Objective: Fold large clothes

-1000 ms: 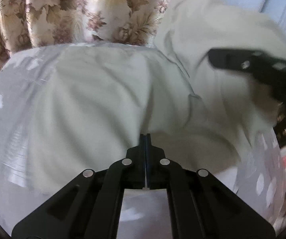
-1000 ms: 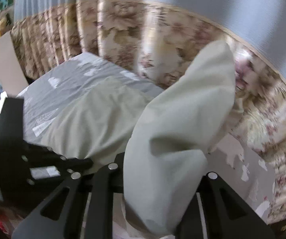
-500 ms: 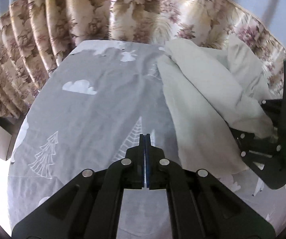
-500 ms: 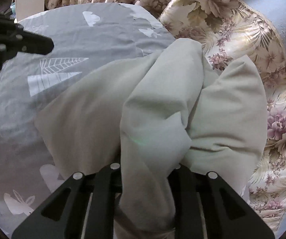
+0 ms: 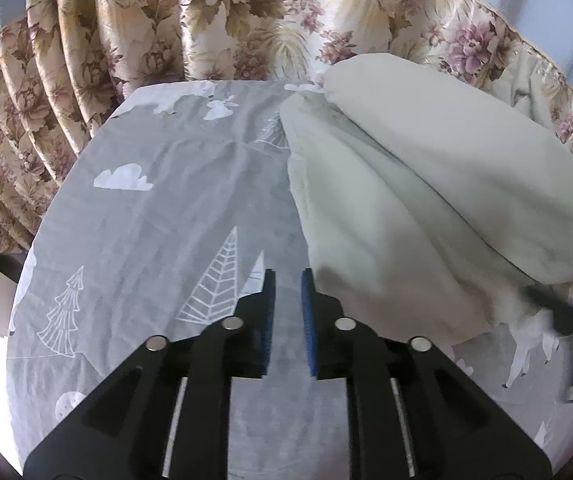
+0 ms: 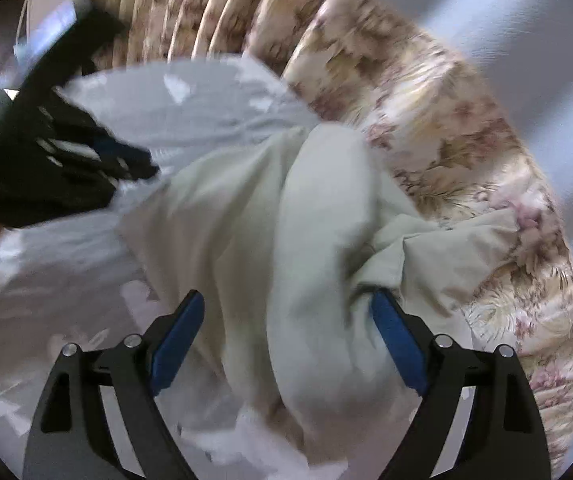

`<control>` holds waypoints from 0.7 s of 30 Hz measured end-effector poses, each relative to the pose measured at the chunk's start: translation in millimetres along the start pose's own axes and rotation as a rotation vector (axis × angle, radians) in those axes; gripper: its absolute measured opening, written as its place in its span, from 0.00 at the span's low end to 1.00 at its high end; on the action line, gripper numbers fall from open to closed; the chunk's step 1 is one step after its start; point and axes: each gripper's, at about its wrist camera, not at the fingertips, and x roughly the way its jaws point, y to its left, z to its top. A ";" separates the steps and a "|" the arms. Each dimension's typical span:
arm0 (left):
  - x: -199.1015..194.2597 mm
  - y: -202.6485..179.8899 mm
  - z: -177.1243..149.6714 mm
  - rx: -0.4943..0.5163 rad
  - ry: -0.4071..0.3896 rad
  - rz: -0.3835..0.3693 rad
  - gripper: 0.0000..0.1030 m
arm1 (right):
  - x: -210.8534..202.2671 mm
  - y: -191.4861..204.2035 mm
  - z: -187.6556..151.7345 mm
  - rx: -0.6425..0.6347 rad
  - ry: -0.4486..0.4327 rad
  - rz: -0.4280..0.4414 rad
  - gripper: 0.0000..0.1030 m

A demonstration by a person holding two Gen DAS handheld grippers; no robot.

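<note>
One pale garment (image 5: 426, 200), bunched folds, both tools open

No legible text, label, brand, number or sign appears in either view. The grey bedsheet (image 5: 190, 216) bears only white pictorial prints of trees, clouds and rabbits, no lettering. The floral curtain (image 5: 246, 20) carries pattern only. The right wrist view is motion-blurred throughout.

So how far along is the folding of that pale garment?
Early to midway, I'd guess. The pale garment lies bunched in thick folds on the grey sheet, not flat or neat. Both the left gripper and right gripper have open jaws, gripping nothing. Smoothing and final folds remain.
</note>
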 end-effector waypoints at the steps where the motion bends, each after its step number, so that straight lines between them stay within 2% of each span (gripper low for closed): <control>1: -0.8 -1.9 -0.6 0.009 -0.003 0.011 0.19 | -9.8 -7.7 -3.4 0.022 -0.019 0.019 0.85; 4: -5.6 -5.9 1.4 0.015 -0.013 0.014 0.21 | -41.0 -52.3 -20.3 0.149 -0.085 0.046 0.85; 6: -11.2 -10.2 3.8 0.018 -0.028 -0.002 0.22 | -47.3 -90.7 -33.9 0.268 -0.113 0.047 0.85; 8: -18.8 -16.7 6.3 0.030 -0.047 -0.013 0.24 | -47.9 -145.2 -62.8 0.485 -0.153 0.084 0.86; 10: -26.6 -23.6 7.9 0.040 -0.068 -0.025 0.28 | -30.4 -189.2 -91.4 0.679 -0.174 0.107 0.85; 11: -30.6 -27.9 9.5 0.041 -0.078 -0.038 0.29 | -13.2 -206.2 -105.4 0.762 -0.157 0.099 0.84; 12: -32.8 -30.8 11.1 0.041 -0.083 -0.047 0.30 | 5.6 -217.9 -117.7 0.824 -0.126 0.104 0.69; 13: -34.7 -33.6 12.7 0.042 -0.087 -0.055 0.30 | 35.7 -228.7 -132.3 0.900 -0.075 0.162 0.36; 14: -37.1 -38.4 14.8 0.047 -0.094 -0.062 0.30 | 65.2 -233.4 -144.2 0.963 -0.020 0.229 0.25; 15: -38.5 -41.1 15.9 0.053 -0.099 -0.062 0.30 | 80.9 -232.3 -148.7 0.982 -0.001 0.257 0.15; 16: -40.9 -44.5 16.7 0.063 -0.104 -0.056 0.30 | 98.9 -225.8 -150.2 0.973 0.018 0.284 0.08; 18: -43.3 -46.6 17.0 0.075 -0.107 -0.049 0.30 | 113.8 -206.8 -138.9 0.912 0.011 0.350 0.02; 21: -49.2 -43.9 18.2 0.077 -0.115 -0.038 0.30 | 104.4 -176.0 -100.1 0.772 -0.040 0.330 0.02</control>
